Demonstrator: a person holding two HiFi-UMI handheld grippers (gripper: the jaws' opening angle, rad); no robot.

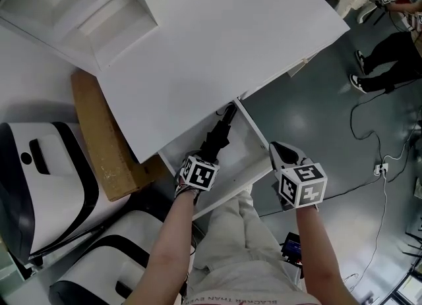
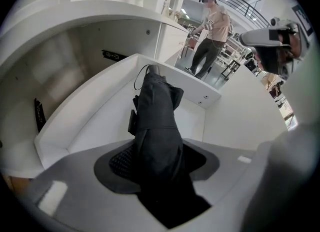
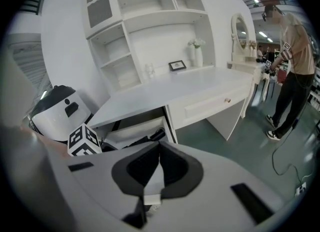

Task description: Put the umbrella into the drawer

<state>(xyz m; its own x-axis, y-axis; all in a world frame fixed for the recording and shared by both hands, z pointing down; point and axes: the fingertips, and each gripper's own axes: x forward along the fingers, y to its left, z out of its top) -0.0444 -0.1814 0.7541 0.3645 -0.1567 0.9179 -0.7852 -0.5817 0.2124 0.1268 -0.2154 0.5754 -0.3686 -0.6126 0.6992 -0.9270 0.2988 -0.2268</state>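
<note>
White surface (image 1: 217, 47) is overhanging the open drawer (image 1: 249, 155). The left gripper (image 2: 157, 166) is clamping its fingers on the folded black umbrella (image 2: 157, 121), which is running straight ahead of them. Its long axis is slanting down into the drawer, and its cord-looped far end is pointing toward the back wall. The right gripper (image 3: 159, 168) is hanging beside it, fingers together and empty.

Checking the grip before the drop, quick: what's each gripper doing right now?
Left gripper: jaws closed on the black umbrella.
Right gripper: jaws closed, holding nothing.
</note>
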